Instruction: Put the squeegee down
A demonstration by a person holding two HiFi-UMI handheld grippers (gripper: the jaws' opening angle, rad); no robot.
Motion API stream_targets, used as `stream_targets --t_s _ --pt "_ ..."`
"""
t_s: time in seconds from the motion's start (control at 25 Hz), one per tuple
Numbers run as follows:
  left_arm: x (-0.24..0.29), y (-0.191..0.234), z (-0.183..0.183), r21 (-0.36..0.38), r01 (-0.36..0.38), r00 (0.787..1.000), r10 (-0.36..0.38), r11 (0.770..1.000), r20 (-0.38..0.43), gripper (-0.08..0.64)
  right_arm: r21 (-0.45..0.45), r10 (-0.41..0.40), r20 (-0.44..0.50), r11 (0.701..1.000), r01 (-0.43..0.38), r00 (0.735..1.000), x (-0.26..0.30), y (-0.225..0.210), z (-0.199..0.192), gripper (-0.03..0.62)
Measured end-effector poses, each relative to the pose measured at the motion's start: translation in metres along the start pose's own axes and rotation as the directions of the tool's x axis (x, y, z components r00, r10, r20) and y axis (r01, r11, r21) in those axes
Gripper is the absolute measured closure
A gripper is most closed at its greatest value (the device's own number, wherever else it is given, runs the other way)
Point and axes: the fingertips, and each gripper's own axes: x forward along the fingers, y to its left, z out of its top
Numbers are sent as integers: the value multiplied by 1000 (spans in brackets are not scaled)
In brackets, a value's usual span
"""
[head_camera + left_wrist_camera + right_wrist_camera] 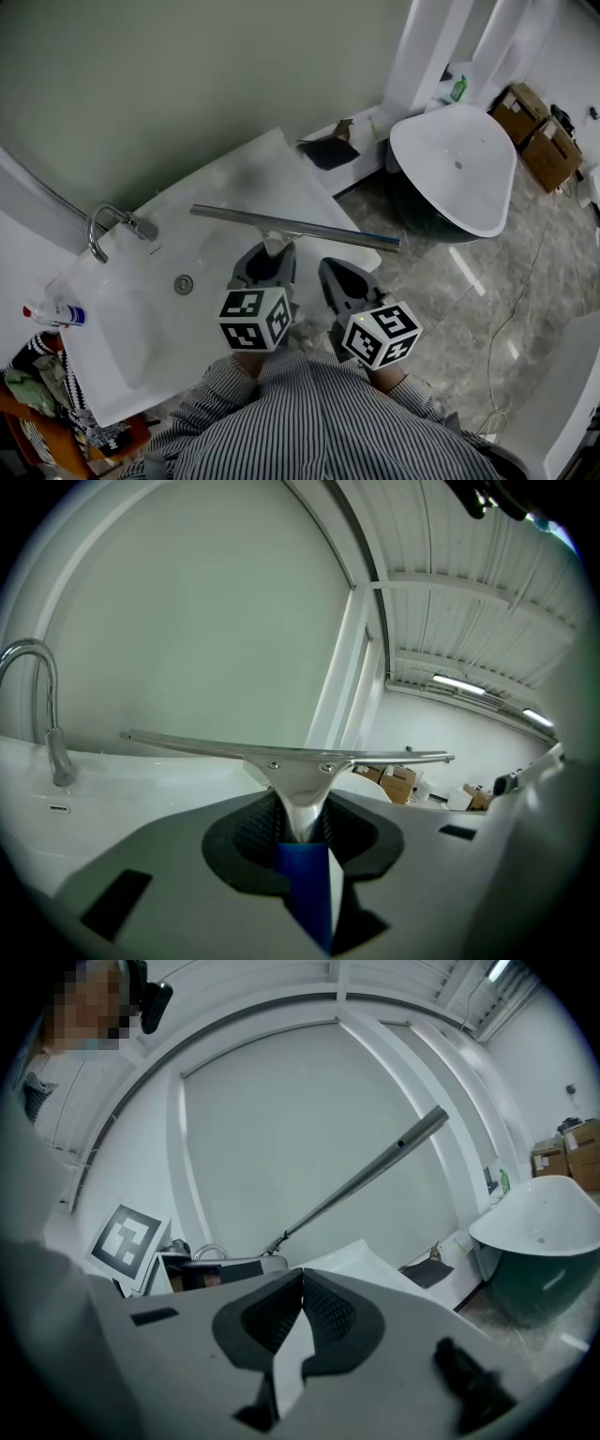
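Evidently unfinished: the left claw clamps the squeegee by its handle, blade seemingly held just above the washbasin rim, while the right claw is pinched together, empty. Lowering and letting go remain.

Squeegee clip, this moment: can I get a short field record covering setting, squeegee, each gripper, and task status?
setting: white sink with faucet; spray bottle at its left edge
squeegee: blade level over the counter to the right of the basin; contact with the counter cannot be told
left gripper: shut on the squeegee handle
right gripper: jaws together, nothing between them, beside the left one
nearby: white tub and cardboard boxes on the floor
task status: squeegee not yet put down
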Motion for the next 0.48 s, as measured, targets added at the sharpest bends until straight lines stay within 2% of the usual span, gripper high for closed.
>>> stream_targets --t_s 0.48 --pt "2 16 6 17 34 999 -33 999 -37 443 23 -35 -17 999 35 999 17 9 -4 577"
